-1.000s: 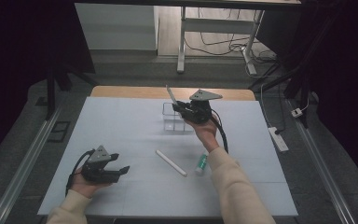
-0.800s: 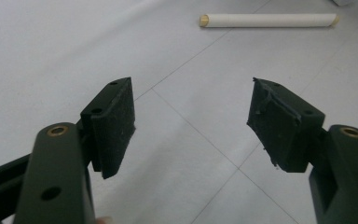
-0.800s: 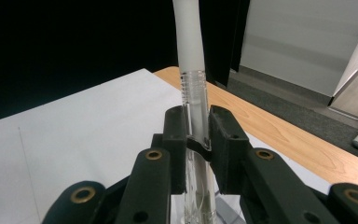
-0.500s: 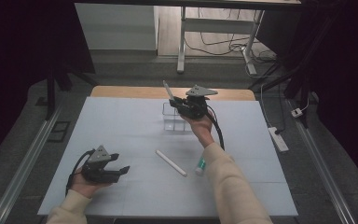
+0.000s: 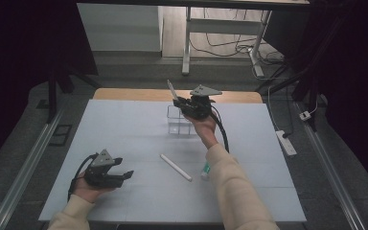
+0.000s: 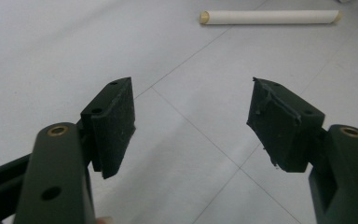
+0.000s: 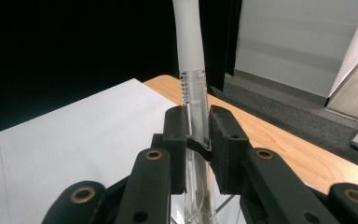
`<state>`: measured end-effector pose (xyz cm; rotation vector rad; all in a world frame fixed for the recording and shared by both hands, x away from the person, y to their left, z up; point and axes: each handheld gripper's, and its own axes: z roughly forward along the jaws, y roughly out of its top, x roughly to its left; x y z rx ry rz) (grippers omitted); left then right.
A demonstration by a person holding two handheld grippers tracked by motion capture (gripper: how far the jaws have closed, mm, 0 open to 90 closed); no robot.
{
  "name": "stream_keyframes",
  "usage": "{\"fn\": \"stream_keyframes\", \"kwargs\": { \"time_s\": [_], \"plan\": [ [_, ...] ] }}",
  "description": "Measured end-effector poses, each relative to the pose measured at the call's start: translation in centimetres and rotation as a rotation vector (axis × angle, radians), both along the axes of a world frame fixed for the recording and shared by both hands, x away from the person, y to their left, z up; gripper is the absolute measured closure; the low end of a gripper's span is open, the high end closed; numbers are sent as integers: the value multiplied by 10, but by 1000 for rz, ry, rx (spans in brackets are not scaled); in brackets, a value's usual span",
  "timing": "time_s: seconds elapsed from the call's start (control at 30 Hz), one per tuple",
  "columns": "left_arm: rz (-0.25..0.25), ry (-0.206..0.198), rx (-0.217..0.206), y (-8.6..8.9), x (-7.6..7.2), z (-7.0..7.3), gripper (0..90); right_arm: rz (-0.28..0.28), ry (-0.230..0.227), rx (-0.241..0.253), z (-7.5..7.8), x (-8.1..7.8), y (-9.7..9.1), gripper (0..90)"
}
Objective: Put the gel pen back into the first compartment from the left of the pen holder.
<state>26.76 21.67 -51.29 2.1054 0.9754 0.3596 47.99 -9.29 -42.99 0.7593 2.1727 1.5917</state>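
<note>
Two grippers were in play: the right gripper [image 7: 198, 140] was clamped on a clear pen [image 7: 189, 56], tilted above the clear holder [image 5: 181, 120] near the tabletop's far edge. Lowering it into a compartment seemed next. The left gripper [image 6: 193, 123] rested, jaws apart, near the front-left corner.

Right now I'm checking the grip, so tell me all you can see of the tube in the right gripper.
The tube is slim: a clear lower section with a ribbed, threaded-looking neck, and a frosted white upper section that looks like plastic. It stands nearly upright, tilted slightly, clamped at its clear section by the right gripper. In the high view it pokes up above the clear rack at the table's far side.
</note>
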Motion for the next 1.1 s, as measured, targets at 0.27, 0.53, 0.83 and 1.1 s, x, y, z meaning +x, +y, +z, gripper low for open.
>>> {"fn": "stream_keyframes", "kwargs": {
  "time_s": [0.27,0.53,0.83,1.1],
  "plan": [
    [1,1,-2,1,0,0,318,-5,3,3,-1,4,3,762],
    [0,3,-2,1,1,0,318,-10,13,14,-4,8,5,761],
    [-4,6,0,0,1,-1,318,-3,15,25,-7,13,14,762],
    [-5,13,1,0,1,-2,318,2,17,37,-10,18,21,761]
  ]
}}
